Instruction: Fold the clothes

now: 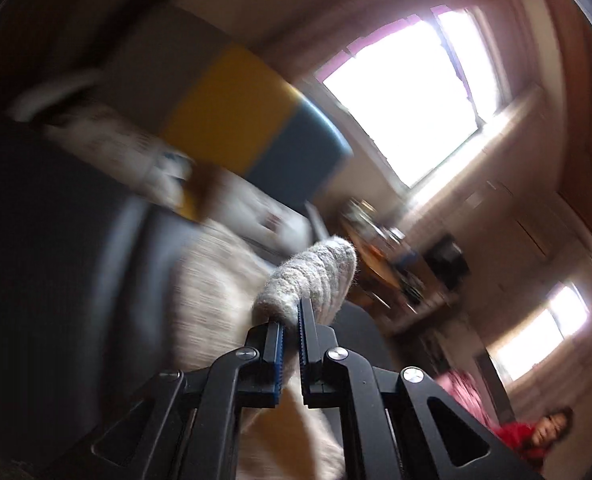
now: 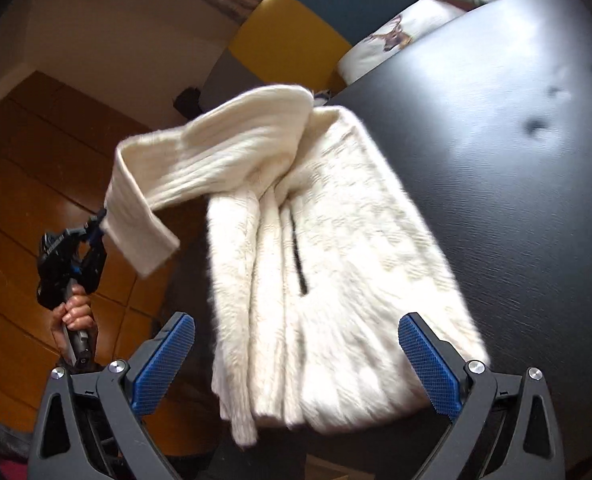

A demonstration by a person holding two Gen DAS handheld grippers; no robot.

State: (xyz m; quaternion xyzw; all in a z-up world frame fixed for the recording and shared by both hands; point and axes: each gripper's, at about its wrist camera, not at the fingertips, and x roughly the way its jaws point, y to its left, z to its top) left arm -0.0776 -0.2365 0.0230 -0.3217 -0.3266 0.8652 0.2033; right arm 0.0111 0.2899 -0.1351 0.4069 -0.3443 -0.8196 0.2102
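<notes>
Cream ribbed-knit sweater [image 2: 335,216] spread on glossy black table [image 2: 515,128]. Sleeve lifted off to the side, cuff pinched in left gripper [image 1: 292,320]. Right gripper [image 2: 296,356] spread wide above the hem.

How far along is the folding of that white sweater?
Partly done: the cream sweater lies on the black table, body already doubled lengthwise. In hand: the left gripper holds a sleeve cuff lifted. The right gripper waits open. Left: laying the sleeve over, final folds.
</notes>
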